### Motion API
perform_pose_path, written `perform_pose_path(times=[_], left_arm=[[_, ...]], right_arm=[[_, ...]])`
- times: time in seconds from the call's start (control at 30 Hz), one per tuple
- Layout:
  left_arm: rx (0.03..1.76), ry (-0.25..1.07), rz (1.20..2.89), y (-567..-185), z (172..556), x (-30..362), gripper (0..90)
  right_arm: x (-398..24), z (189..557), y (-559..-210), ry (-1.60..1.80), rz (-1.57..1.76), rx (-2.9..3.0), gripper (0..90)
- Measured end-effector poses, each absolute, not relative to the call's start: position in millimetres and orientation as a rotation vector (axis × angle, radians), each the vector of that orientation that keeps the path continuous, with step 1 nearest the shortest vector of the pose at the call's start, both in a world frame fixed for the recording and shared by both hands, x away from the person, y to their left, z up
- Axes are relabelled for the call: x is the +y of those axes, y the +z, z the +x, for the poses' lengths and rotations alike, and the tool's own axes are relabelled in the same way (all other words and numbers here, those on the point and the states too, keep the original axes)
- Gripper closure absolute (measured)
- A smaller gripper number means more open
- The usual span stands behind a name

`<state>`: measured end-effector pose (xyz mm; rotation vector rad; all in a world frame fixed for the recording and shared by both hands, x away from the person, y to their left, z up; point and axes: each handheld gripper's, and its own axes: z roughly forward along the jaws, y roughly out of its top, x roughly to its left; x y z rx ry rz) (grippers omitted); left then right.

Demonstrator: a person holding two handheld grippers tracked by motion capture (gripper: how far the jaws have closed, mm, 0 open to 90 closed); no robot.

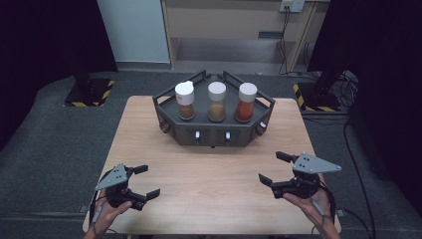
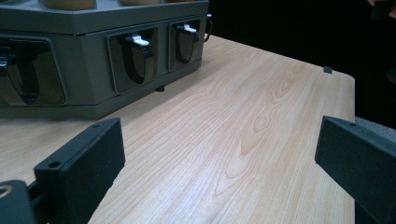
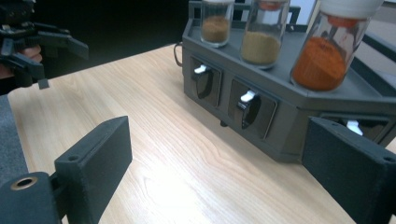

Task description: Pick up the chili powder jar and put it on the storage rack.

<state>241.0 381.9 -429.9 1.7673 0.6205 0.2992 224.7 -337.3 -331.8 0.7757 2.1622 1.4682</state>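
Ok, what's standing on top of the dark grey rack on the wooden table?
On the dark grey rack stand three white-capped glass jars: brown powder, tan powder and orange-red powder. What lies behind its front panels is hidden.

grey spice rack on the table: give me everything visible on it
The rack is a dark grey angular tray, plastic by the look, with a faceted front and a low railed rim. It sits flat at the far middle of the wooden table. Recessed front panels hold small white switches. Three white-capped glass jars stand upright on it: brown, tan, orange-red. Neither claw touches it.
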Motion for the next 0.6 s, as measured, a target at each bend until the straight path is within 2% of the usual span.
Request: perform_pose_path(times=[0.6], left_arm=[[0.62,0.301,1.765,-430.1,240.6,382.0,0.7]], right_arm=[[-335.6,226.1,-359.0,1.451,0.828,2.232,9.4]])
